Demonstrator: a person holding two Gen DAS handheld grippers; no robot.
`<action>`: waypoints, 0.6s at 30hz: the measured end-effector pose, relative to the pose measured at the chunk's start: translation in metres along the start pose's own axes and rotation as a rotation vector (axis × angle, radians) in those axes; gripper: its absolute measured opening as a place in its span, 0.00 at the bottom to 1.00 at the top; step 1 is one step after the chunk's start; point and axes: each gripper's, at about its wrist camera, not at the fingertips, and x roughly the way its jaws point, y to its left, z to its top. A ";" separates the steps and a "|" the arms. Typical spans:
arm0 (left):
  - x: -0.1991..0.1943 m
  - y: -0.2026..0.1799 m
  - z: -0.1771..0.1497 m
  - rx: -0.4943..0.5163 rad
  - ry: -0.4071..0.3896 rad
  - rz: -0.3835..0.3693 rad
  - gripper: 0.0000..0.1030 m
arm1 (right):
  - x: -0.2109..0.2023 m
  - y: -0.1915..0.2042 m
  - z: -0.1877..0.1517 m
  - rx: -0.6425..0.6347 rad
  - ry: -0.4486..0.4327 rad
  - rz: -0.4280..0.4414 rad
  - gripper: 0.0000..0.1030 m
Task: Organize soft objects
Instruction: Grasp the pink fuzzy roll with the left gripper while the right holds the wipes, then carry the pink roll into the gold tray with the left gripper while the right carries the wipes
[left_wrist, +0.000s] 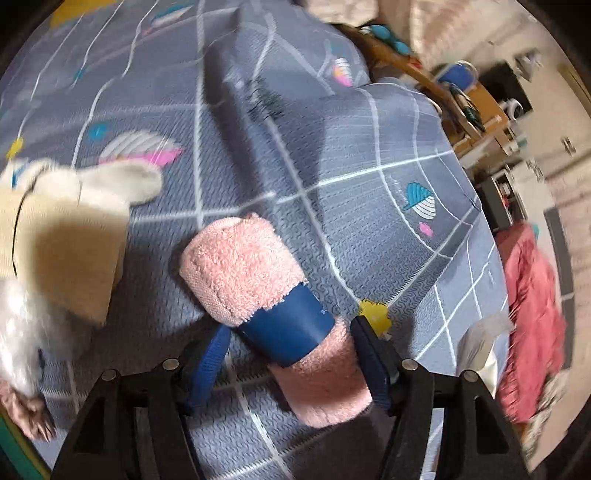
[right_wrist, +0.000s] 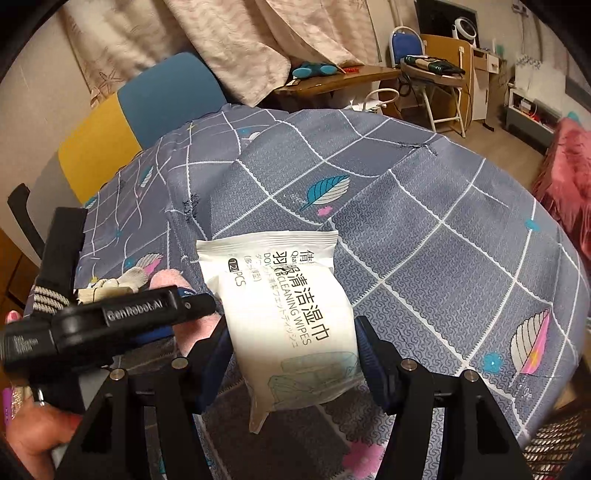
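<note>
Biggest thing here is the grey bedspread (right_wrist: 424, 229) with the white grid lines and leaf prints, it fills most of both views and everything sits on it. Off the right edge there's a fuzzy red-pink blanket (left_wrist: 532, 306), and in the right wrist view you get a blue and yellow chair (right_wrist: 136, 110) behind the bed plus a wooden table (right_wrist: 332, 81) with some teal stuff on it. Next size down, the white pack of cleaning wipes (right_wrist: 291, 314) is clamped in the right gripper (right_wrist: 291, 354), blue pads pressed into both its sides, pack standing up off the cover with its top end pointing away from the camera. Then the rolled pink towel (left_wrist: 258, 295) with a dark blue paper band (left_wrist: 291, 325) around it, lying on the bedspread right between the fingers of the left gripper (left_wrist: 291, 365). The right pad looks like it's touching the roll, the left one stands clear with grey cover showing in the gap, so I'd call those jaws apart and not gripping. To the left of the towel, near but not touching, there's a beige folded cloth (left_wrist: 62, 258) and a white fluffy thing (left_wrist: 122, 181), both blurry so can't say exactly what they are. The left gripper also shows up in the right wrist view at the left edge, with a hand (right_wrist: 33, 432) on it.
</note>
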 end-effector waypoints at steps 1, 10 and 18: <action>0.001 -0.004 -0.001 0.031 -0.006 0.014 0.54 | 0.000 0.000 0.000 -0.001 -0.001 -0.003 0.63; -0.023 0.004 -0.021 0.086 -0.075 0.027 0.46 | 0.002 -0.008 0.001 0.018 0.002 -0.008 0.63; -0.072 0.013 -0.075 0.140 -0.128 -0.036 0.46 | 0.002 -0.004 -0.001 -0.005 -0.007 -0.008 0.63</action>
